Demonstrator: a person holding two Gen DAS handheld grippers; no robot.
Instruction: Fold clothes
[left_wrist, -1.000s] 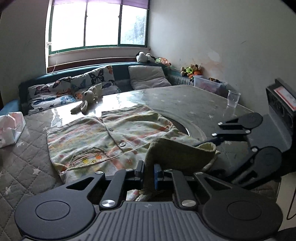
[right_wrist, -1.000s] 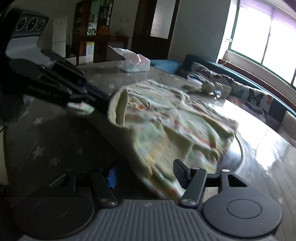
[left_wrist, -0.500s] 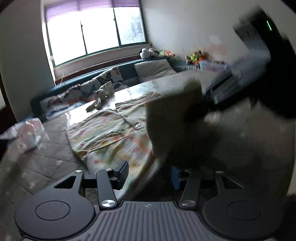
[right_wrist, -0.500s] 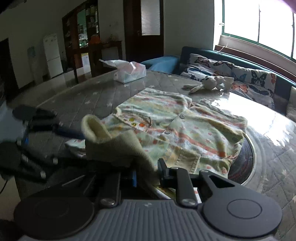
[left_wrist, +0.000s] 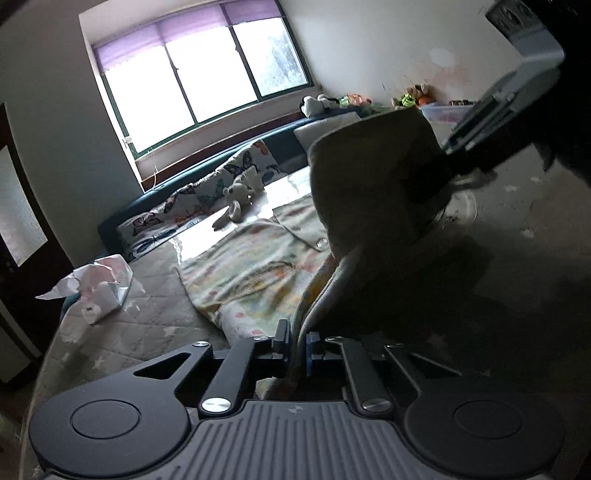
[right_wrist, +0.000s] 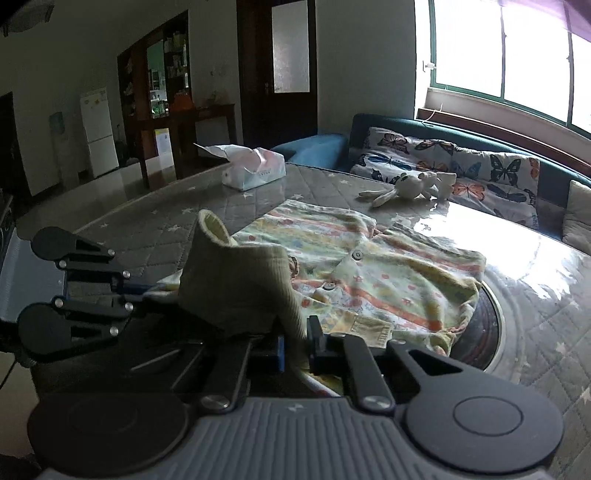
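Note:
A pale patterned button shirt (right_wrist: 373, 273) lies spread on the quilted table (right_wrist: 155, 229), collar toward the window. Its near hem is lifted into a raised fold that shows the plain beige inside (right_wrist: 240, 288). My right gripper (right_wrist: 295, 347) is shut on that hem at the fold's right end. My left gripper (left_wrist: 295, 343) is shut on the same hem edge, and the lifted cloth (left_wrist: 373, 192) rises in front of it. In the right wrist view the left gripper (right_wrist: 136, 291) shows at the left, level with the fold. The right gripper's body (left_wrist: 509, 107) fills the upper right of the left wrist view.
A tissue pack (right_wrist: 255, 170) stands at the table's far left. A plush rabbit (right_wrist: 406, 186) lies beyond the shirt. Butterfly cushions (right_wrist: 454, 166) line a bench under the window. A round dark inset (right_wrist: 480, 332) shows at the shirt's right side.
Both grippers opened and then shut again on the shirt's near hem. The hem has risen off the table and folded toward the collar, and the left gripper has tilted.

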